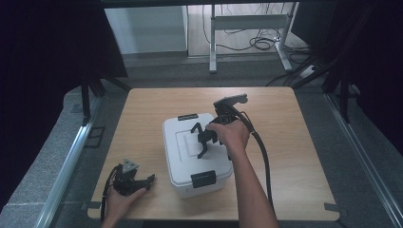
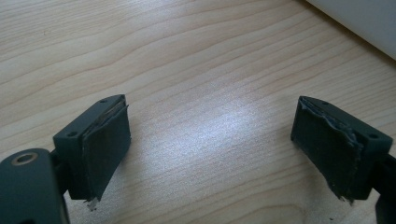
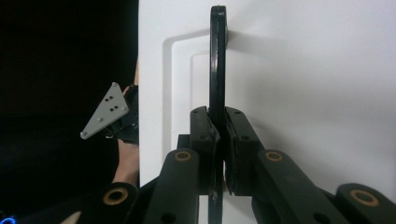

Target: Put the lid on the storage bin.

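White plastic lidded box (image 1: pixel 195 154) sits near the middle of the light wooden table (image 1: pixel 290 142), its two black latches at the near and far ends of the lid. A thin black carry handle (image 3: pixel 217 60) stands upright out of the lid's recessed panel, and the right gripper (image 3: pixel 218 135), directly above the box, has its jaws pressed together on that handle, pinching it edge-on. The left gripper (image 1: pixel 135 180) rests on the table just left of the box's near corner, jaws spread wide with nothing between them.

The pinch covers only a narrow strip of a slim handle, so I judge that a lift could let it slip or pivot between the pads, tipping the box. If a latch is loose, the lid might part from the body under a pull.

Whether the latches are fastened cannot be told from the high view. The box's contents are hidden, and the person's right hand (image 1: pixel 233 135) covers part of the lid and the handle's far end.
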Action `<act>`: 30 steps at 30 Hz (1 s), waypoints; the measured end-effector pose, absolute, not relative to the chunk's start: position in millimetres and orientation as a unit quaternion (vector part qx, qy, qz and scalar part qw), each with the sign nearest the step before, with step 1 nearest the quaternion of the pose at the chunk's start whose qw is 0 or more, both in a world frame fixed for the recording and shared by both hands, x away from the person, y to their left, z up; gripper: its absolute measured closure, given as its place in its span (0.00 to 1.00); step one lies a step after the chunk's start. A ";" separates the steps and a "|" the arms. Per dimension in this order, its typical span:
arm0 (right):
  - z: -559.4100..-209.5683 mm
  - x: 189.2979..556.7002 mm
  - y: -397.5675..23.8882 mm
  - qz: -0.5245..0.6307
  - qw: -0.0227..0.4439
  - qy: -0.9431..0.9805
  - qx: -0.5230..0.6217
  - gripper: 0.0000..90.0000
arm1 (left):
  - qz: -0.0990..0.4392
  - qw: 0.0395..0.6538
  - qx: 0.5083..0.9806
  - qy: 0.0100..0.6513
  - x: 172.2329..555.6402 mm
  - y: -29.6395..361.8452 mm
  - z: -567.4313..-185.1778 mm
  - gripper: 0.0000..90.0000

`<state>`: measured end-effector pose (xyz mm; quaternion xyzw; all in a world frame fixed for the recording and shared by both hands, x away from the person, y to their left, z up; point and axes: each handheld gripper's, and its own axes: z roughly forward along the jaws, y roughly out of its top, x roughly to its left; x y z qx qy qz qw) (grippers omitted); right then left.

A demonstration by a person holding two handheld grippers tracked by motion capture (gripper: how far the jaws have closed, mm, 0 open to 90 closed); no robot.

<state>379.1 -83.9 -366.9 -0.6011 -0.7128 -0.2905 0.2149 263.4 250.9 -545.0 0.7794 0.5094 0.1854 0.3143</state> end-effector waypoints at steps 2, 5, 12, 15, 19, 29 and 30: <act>-367.4 378.9 -84.7 -0.294 0.217 -0.711 -0.601 0.92 | 0.185 0.315 0.779 0.509 263.6 250.7 -545.0 0.13; -366.8 378.6 -84.6 -0.295 0.218 -0.712 -0.599 0.92 | 0.185 0.315 0.780 0.509 263.6 250.7 -545.0 0.13; -359.7 376.1 -81.4 -0.296 0.213 -0.717 -0.593 0.92 | 0.185 0.315 0.779 0.509 263.6 250.7 -545.0 0.13; -356.3 375.5 -80.9 -0.299 0.212 -0.718 -0.592 0.92 | 0.185 0.315 0.780 0.509 263.7 250.7 -545.0 0.13; -359.2 375.8 -78.1 -0.296 0.212 -0.720 -0.591 0.92 | 0.185 0.315 0.780 0.509 263.7 250.7 -545.0 0.13; -372.4 378.0 -80.4 -0.295 0.221 -0.710 -0.600 0.92 | 0.185 0.315 0.779 0.509 263.6 250.6 -545.1 0.13; -372.3 377.9 -80.3 -0.296 0.221 -0.711 -0.599 0.92 | 0.185 0.315 0.779 0.509 263.6 250.6 -545.1 0.13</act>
